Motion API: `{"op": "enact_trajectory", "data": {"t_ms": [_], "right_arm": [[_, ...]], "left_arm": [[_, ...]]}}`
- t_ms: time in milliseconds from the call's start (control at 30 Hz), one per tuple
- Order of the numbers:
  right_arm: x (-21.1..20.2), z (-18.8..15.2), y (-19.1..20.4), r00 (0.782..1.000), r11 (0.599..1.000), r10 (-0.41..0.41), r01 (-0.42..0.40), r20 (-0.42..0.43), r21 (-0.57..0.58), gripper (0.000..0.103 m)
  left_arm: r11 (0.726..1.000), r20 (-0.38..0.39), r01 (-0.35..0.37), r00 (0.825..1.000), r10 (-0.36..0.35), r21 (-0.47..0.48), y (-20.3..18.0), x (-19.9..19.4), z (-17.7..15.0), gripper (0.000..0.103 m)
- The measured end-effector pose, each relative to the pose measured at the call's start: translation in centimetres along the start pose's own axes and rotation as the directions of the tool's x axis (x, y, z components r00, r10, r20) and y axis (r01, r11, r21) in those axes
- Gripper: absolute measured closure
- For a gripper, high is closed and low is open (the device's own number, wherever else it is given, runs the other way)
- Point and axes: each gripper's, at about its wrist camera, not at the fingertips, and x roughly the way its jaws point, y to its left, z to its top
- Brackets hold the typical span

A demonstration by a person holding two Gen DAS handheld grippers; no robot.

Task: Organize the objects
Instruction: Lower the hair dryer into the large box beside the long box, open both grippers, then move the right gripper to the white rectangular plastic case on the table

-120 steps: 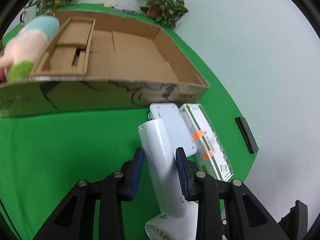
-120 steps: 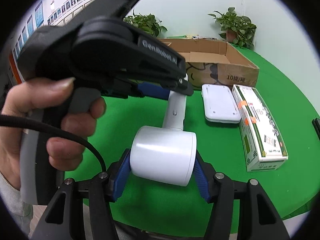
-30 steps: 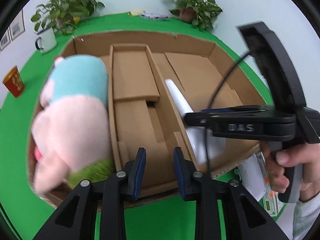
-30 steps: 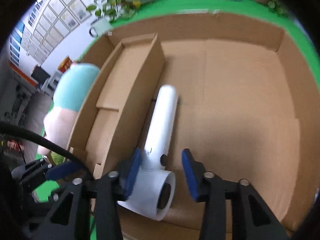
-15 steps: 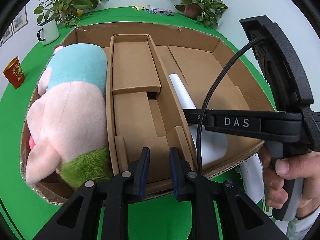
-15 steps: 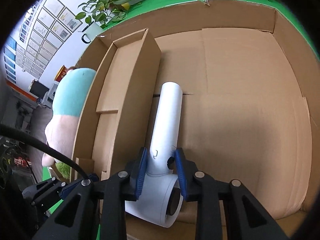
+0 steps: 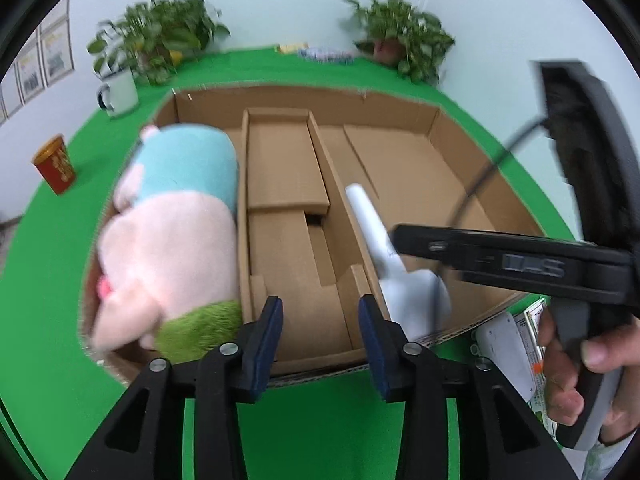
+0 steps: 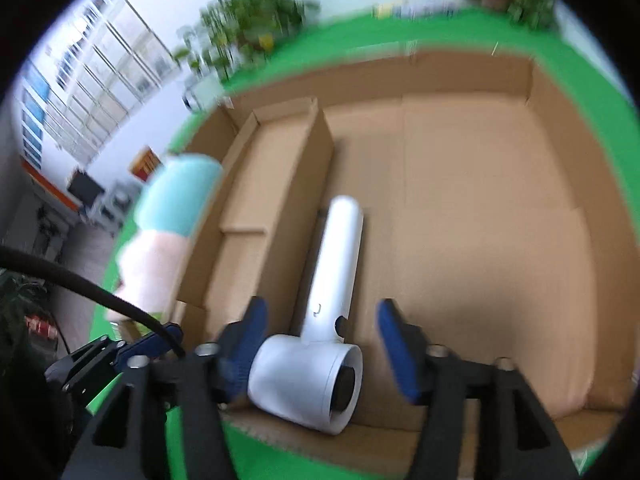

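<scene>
Left gripper (image 7: 320,334): jaws spread apart, nothing between pads, pointing forward and down. Right gripper (image 8: 320,344): jaws wide apart, gripping nothing, angled down. Right hand (image 7: 582,372) wrapped round right gripper's handle, fingers curled on grip. Both views motion-blurred.

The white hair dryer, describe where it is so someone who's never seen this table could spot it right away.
Find the big open cardboard box on the green table. In its wide right section, against the cardboard divider, lies the white hair dryer. It is the only smooth white thing inside; the plush toy beyond the divider is pink and blue.
</scene>
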Motion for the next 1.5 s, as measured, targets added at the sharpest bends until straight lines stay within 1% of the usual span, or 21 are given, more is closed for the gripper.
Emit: {"op": "enact_trajectory", "data": {"t_ms": [67, 133, 167, 200, 233, 267, 333, 400, 467, 600, 667, 767, 967, 1200, 1233, 1300, 1333, 1400, 1433, 1467, 1500], "right_arm": [[-3.1, -1.4, 0.5, 0.992, 0.997, -0.050, 0.056, 0.116, -0.047, 0.022], [-5.5, -3.2, 1.3, 0.968, 0.985, -0.120, 0.144, 0.222, -0.093, 0.021], [-6.8, -4.5, 1.8, 0.946, 0.973, -0.160, 0.198, 0.281, -0.115, 0.019], [-7.7, -5.6, 2.1, 0.932, 0.966, -0.173, 0.223, 0.318, -0.129, 0.018], [-8.6, -6.8, 2.2, 0.922, 0.964, -0.166, 0.227, 0.349, -0.141, 0.018], [-9.4, -8.1, 2.5, 0.913, 0.965, -0.152, 0.220, 0.378, -0.144, 0.018], [-10.7, -10.4, 2.5, 0.890, 0.965, -0.142, 0.221, 0.433, -0.138, 0.018], [-11.6, -12.5, 2.7, 0.860, 0.959, -0.167, 0.256, 0.481, -0.124, 0.018], [-12.1, -14.1, 2.8, 0.836, 0.949, -0.205, 0.298, 0.510, -0.107, 0.017], [-12.0, -15.3, 3.2, 0.835, 0.945, -0.191, 0.298, 0.515, -0.133, 0.017], [-12.0, -15.5, 3.0, 0.852, 0.951, -0.175, 0.277, 0.493, -0.141, 0.017], [-12.4, -16.4, 2.8, 0.857, 0.953, -0.180, 0.274, 0.483, -0.131, 0.017], [-13.0, -17.3, 2.9, 0.846, 0.952, -0.160, 0.267, 0.508, -0.146, 0.018], [-12.9, -17.7, 2.1, 0.858, 0.964, -0.142, 0.232, 0.493, -0.126, 0.020], [-12.9, -17.8, 2.0, 0.859, 0.966, -0.140, 0.228, 0.493, -0.123, 0.021], [-12.9, -17.9, 1.7, 0.863, 0.970, -0.128, 0.212, 0.488, -0.121, 0.029], [-12.9, -17.9, 1.6, 0.864, 0.970, -0.127, 0.210, 0.487, -0.120, 0.035], [-12.9, -18.1, 1.2, 0.856, 0.970, -0.149, 0.224, 0.496, -0.096, 0.037], [-13.0, -18.2, 0.9, 0.854, 0.973, -0.141, 0.213, 0.500, -0.088, 0.037], [-13.2, -18.2, 0.6, 0.857, 0.978, -0.123, 0.190, 0.501, -0.084, 0.031], [-13.3, -18.3, 0.4, 0.857, 0.981, -0.117, 0.180, 0.502, -0.078, 0.026]], "left_arm": [[0.999, 0.077, -0.032, 0.997, 0.033, -0.010, 0.3, -1.8, -0.6, 0.054], [0.997, 0.168, -0.078, 0.983, 0.079, -0.011, -0.2, -4.5, -1.6, 0.036], [0.995, 0.212, -0.102, 0.972, 0.102, -0.010, -0.5, -5.4, -2.0, 0.031], [0.991, 0.273, -0.134, 0.953, 0.132, -0.010, -0.9, -6.8, -2.7, 0.019], [0.989, 0.322, -0.151, 0.936, 0.146, -0.009, -1.4, -7.9, -3.3, 0.009], [0.986, 0.366, -0.164, 0.918, 0.155, -0.007, -1.8, -8.7, -4.0, 0.005], [0.982, 0.435, -0.187, 0.883, 0.174, -0.013, -2.8, -10.7, -5.6, 0.001], [0.983, 0.455, -0.182, 0.874, 0.171, -0.019, -3.5, -11.8, -6.7, 0.001], [0.983, 0.454, -0.179, 0.874, 0.172, -0.026, -4.0, -12.3, -7.8, 0.001], [0.988, 0.456, -0.152, 0.878, 0.146, -0.024, -5.0, -12.6, -9.5, 0.001], [0.992, 0.455, -0.126, 0.882, 0.121, -0.019, -5.3, -12.6, -10.1, 0.001], [0.989, 0.452, -0.144, 0.881, 0.139, -0.025, -5.9, -12.7, -11.0, 0.001], [0.982, 0.435, -0.182, 0.882, 0.181, -0.041, -6.5, -12.5, -11.6, 0.001], [0.979, 0.426, -0.198, 0.883, 0.200, -0.049, -6.3, -12.6, -12.1, 0.001], [0.978, 0.426, -0.201, 0.881, 0.203, -0.050, -6.3, -12.6, -12.1, 0.001], [0.977, 0.428, -0.207, 0.879, 0.209, -0.053, -6.4, -12.6, -12.1, 0.001], [0.977, 0.430, -0.206, 0.879, 0.209, -0.053, -6.4, -12.7, -12.1, 0.001], [0.979, 0.427, -0.199, 0.882, 0.199, -0.046, -6.5, -12.7, -12.1, 0.004], [0.980, 0.427, -0.195, 0.883, 0.194, -0.042, -6.5, -12.7, -12.2, 0.018], [0.981, 0.427, -0.191, 0.884, 0.189, -0.038, -6.6, -12.7, -12.2, 0.033], [0.985, 0.407, -0.172, 0.898, 0.167, -0.024, -6.4, -12.4, -12.2, 0.065]]}}
